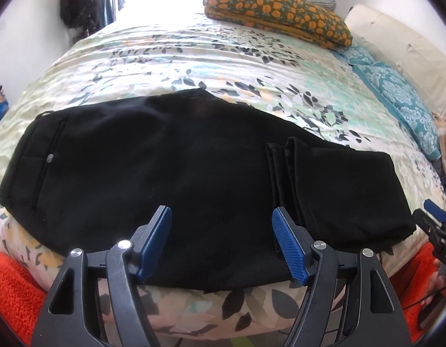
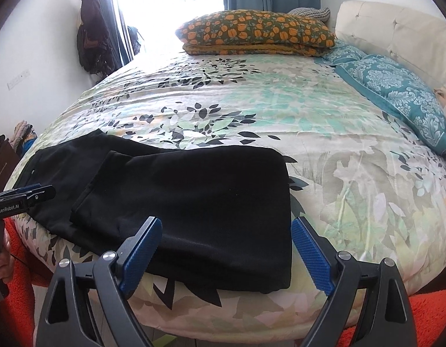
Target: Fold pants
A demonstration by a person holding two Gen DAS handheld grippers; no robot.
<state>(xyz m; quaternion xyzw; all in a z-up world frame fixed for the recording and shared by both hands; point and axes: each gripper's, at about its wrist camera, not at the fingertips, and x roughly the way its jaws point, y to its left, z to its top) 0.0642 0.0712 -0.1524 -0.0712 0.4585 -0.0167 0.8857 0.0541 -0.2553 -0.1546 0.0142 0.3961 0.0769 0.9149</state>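
Black pants (image 1: 165, 167) lie flat near the front edge of the bed, waistband and pocket at the left, leg ends folded back over the legs at the right (image 1: 338, 188). In the right wrist view the folded leg part (image 2: 208, 202) lies on top of the rest. My left gripper (image 1: 221, 217) is open and empty, just above the pants' near edge. My right gripper (image 2: 225, 228) is open and empty, just above the near edge of the folded part. Each gripper shows at the other view's edge: the right one (image 1: 434, 217), the left one (image 2: 26, 192).
The bed has a floral leaf-print cover (image 2: 251, 110). An orange-flowered pillow (image 2: 257, 33) lies at the far side, teal patterned pillows (image 2: 396, 92) and a cream headboard (image 2: 396, 34) at the right. An orange rug (image 1: 11, 286) lies on the floor below.
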